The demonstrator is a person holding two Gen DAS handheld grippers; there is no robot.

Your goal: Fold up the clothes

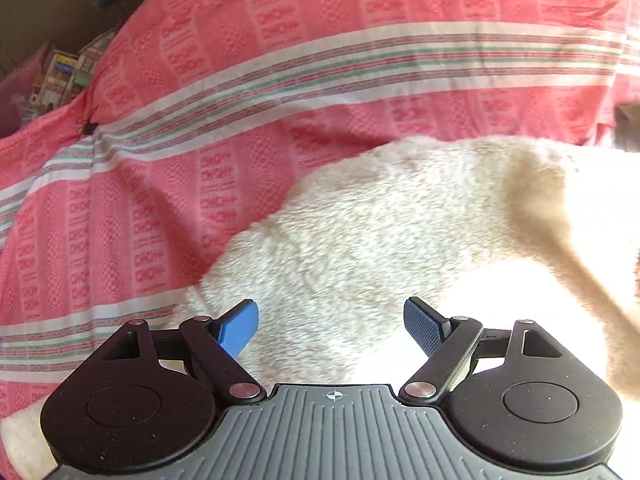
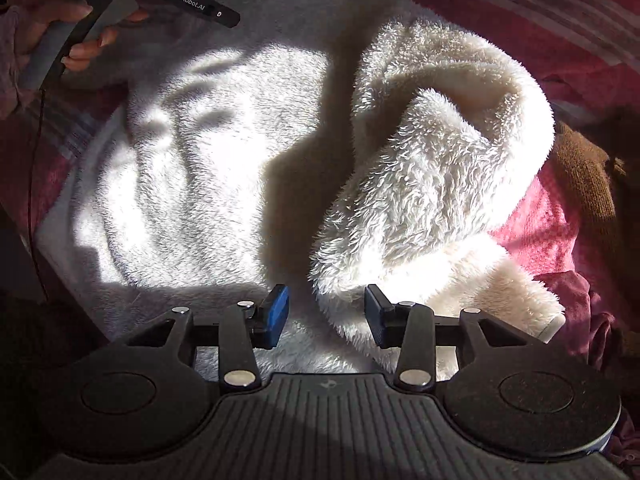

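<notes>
A cream-white fluffy fleece garment (image 1: pixel 380 232) lies spread on a pink striped bedspread (image 1: pixel 224 60). My left gripper (image 1: pixel 332 320) hovers over the garment's left part, its blue pads wide apart with nothing between them. In the right wrist view the same fleece garment (image 2: pixel 192 168) lies flat in patchy sunlight, and a thick sleeve (image 2: pixel 436 168) is folded over onto it at the right. My right gripper (image 2: pixel 326 312) stands partly open just above the fleece near the sleeve's lower end. Its pads press on nothing.
A brown knitted garment (image 2: pixel 584 176) and a crumpled pink cloth (image 2: pixel 596 304) lie to the right of the fleece. A person's hand (image 2: pixel 76 44) grips the other gripper's handle at the top left. Small colourful boxes (image 1: pixel 60 76) sit past the bed's left edge.
</notes>
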